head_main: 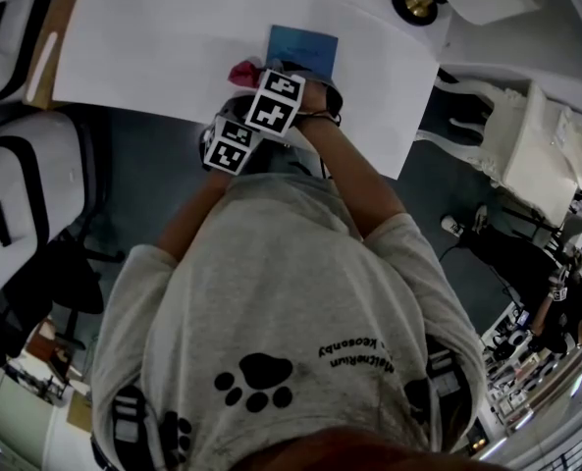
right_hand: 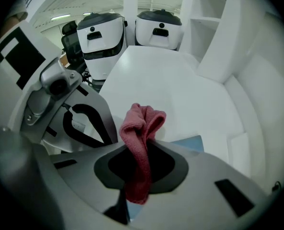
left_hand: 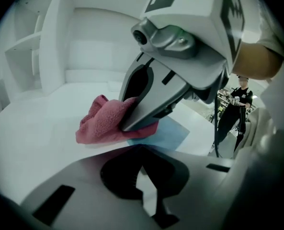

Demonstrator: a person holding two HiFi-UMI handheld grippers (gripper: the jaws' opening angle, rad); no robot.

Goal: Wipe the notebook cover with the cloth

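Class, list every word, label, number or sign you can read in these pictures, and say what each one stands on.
T-shirt: one line of print, upside down, too blurred to read.
T-shirt: a black paw print, a picture with no words.
Marker cubes: black-and-white square patterns, no letters.
Notebook cover: no print can be made out.

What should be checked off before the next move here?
1. Cloth held: ok, the right gripper is shut on the pink cloth.
2. Notebook lying flat on the table: ok.
3. Cloth over the cover: ok, it overlaps the notebook's edge.
4. Cloth pressed firmly on the cover: cannot tell.
5. Notebook steadied: not ok, the left gripper is shut and holds nothing.
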